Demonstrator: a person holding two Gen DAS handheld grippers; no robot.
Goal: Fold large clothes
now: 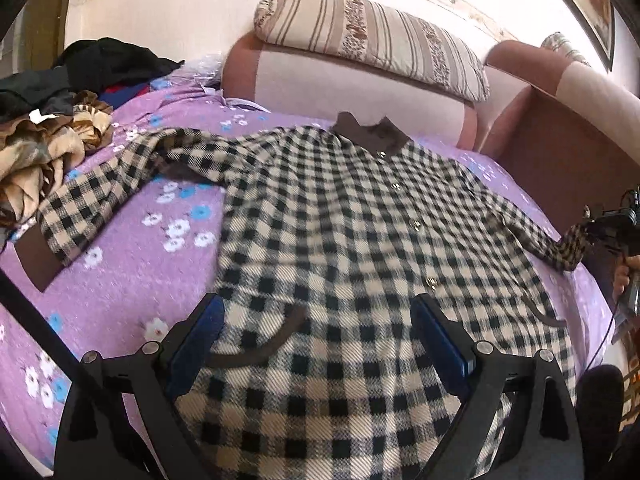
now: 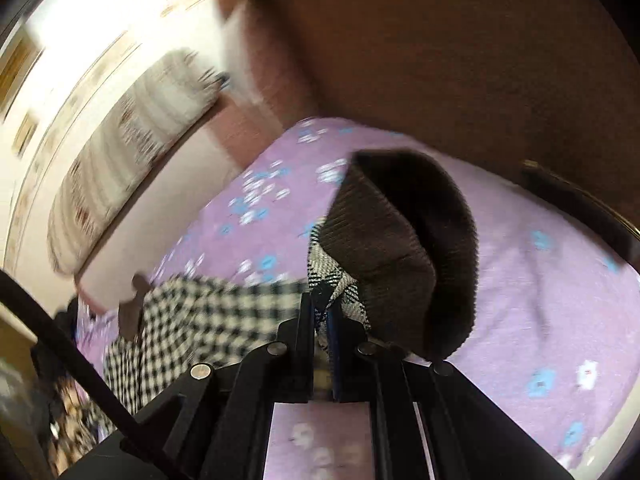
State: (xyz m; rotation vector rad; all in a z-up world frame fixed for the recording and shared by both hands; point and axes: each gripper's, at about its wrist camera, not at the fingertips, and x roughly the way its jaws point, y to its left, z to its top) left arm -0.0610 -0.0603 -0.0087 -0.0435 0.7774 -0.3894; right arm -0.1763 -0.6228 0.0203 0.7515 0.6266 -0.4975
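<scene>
Left wrist view showed the checked jacket (image 1: 340, 216) spread lengthwise up the bed (image 1: 132, 264), the left hand-held gripper (image 1: 316, 344) gaping above its hem. At right edge, the right hand-held gripper (image 2: 320, 312) had pinched the sleeve (image 2: 340, 280) near its brown cuff (image 2: 380, 240), nearer for folding inward.

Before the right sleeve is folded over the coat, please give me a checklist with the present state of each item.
1. Right hand-held gripper shut on sleeve near the brown cuff: ok.
2. Left hand-held gripper open above the checked coat: ok.
3. Coat body flat, buttoned: ok.
4. Other sleeve spread out on the bed sheet: ok.
5. Grip firmness: cannot tell.
</scene>
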